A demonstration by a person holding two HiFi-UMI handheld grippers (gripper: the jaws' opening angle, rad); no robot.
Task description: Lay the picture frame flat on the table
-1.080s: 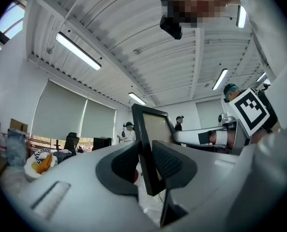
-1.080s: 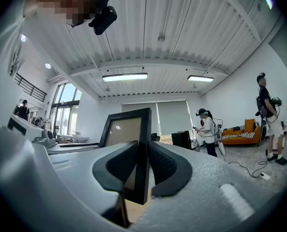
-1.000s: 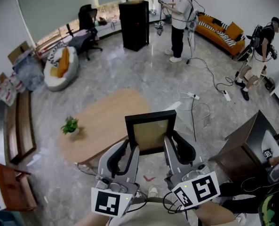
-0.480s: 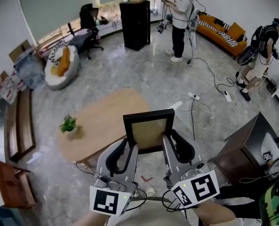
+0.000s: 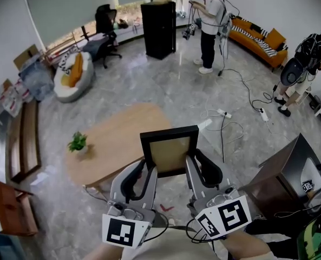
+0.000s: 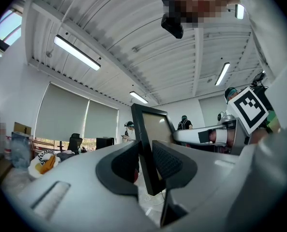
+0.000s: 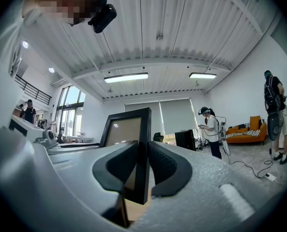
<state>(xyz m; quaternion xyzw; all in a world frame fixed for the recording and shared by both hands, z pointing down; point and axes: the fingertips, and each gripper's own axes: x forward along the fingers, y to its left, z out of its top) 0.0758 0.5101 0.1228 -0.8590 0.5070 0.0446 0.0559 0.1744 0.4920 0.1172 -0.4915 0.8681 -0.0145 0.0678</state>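
Holding the black-rimmed picture frame with a tan panel (image 5: 171, 151) upright in the air at lower centre, I have the left tongs (image 5: 150, 169) pinching its left rail and the right tongs (image 5: 189, 162) pinching its right. It hangs at the near edge of the oval wooden surface (image 5: 111, 140). Lowering it unevenly could twist it loose or clip that edge.

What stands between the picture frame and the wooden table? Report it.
Nothing visible. The left gripper and right gripper clamp the picture frame upright by the near edge of the table; the potted plant stands far to the left, clear of it.
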